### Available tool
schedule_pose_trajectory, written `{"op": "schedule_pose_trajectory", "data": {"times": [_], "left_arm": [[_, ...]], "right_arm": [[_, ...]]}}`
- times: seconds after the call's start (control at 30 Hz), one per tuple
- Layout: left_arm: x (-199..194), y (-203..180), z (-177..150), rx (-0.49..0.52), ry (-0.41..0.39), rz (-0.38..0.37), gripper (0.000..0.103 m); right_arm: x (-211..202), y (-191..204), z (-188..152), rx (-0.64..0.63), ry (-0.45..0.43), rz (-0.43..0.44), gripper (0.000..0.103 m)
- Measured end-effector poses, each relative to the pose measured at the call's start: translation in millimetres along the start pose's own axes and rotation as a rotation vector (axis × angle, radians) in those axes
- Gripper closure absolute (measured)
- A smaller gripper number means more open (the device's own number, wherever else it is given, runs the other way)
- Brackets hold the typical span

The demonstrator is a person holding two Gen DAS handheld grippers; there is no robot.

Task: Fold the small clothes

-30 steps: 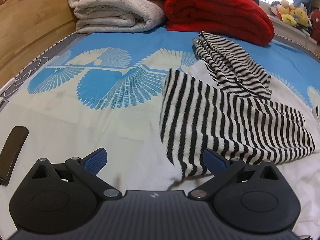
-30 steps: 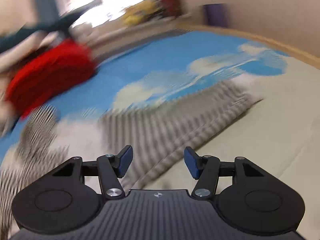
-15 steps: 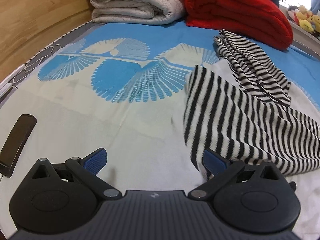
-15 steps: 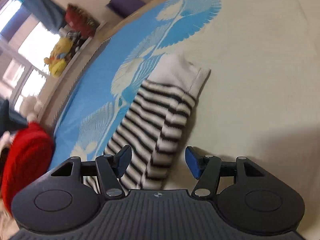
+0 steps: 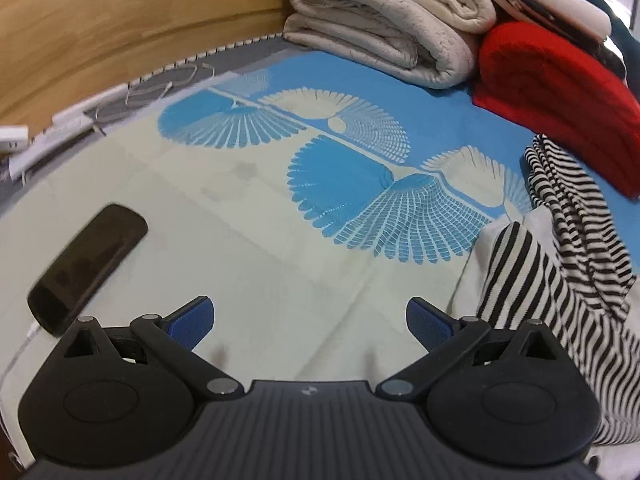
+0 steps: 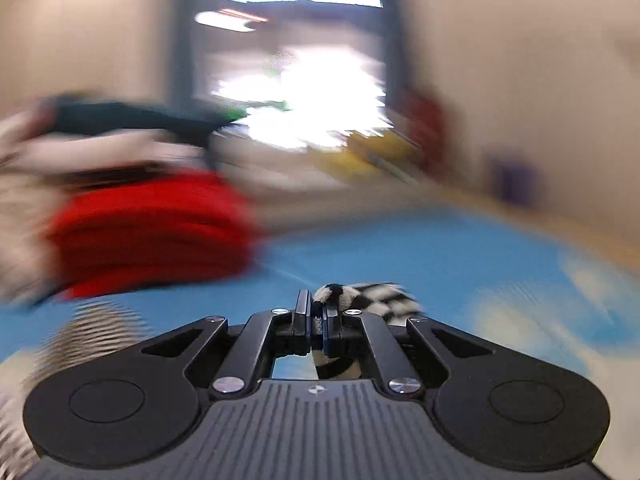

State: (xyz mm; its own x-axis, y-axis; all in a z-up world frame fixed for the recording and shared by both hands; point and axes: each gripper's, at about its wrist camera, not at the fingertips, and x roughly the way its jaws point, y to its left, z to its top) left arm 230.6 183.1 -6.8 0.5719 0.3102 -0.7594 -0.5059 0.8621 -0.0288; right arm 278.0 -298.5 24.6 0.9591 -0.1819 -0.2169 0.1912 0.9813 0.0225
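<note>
Blur smears most of what we see from the right wrist: the red blanket (image 6: 152, 232), the bright window and the far clutter are only streaks. We can still read the right gripper (image 6: 316, 312): its fingers have just closed and now pinch a fold of the striped garment (image 6: 376, 298), which bunches up beside and below them. From the left wrist we see the left gripper (image 5: 310, 316) with fingers spread wide, holding nothing, over the bare bed sheet (image 5: 248, 240). The garment lies at the right edge of that view, partly cut off by the frame and by the gripper body. A phone (image 5: 86, 266) lies at left, slightly blurred. Folded cream blankets (image 5: 384, 20) sit at the back.
</note>
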Motion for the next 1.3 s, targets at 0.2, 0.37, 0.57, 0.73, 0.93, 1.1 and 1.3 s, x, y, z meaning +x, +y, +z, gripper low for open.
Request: {"op": "schedule_pose_trajectory", "data": {"times": [0.2,0.37,0.57,0.73,0.93,1.1,1.3], "left_arm": [[-2.9,5.4,0.8,-0.032,0.025,-0.042,0.001],[-9.2,10.5,0.3,-0.043,0.014,-0.067,0.001],[-10.9,4.0,-1.5,-0.04,0.018,-0.077,0.001],[-17.8,-19.8,-12.3,0.073,-0.013,-0.081,0.001],[-18.6,-48.0,-36.9,0.224,-0.012,-0.089,0.001],[-12.7,-56.6,-42.2,0.256,-0.015,-0.077,0.0],[-8.8,-61.7,-42.9,0.241,0.013,-0.097,0.0]], "right_arm": [[-50.8,182.0,-106.1,-0.436,0.315,0.511,0.077],[-83.4,173.8,-155.6,-0.617,0.401,0.488,0.043],[-102.6,98.7,-91.5,-0.164,0.428,0.327,0.033],[-141.1,58.4,-91.9,-0.018,0.388,0.209,0.028],[-137.0,66.8,-107.4,-0.201,0.382,0.19,0.028],[-129.2,64.8,-104.2,-0.192,0.431,0.2,0.028],[-121.7,63.1,-104.8,-0.207,0.446,0.179,0.028]]}}
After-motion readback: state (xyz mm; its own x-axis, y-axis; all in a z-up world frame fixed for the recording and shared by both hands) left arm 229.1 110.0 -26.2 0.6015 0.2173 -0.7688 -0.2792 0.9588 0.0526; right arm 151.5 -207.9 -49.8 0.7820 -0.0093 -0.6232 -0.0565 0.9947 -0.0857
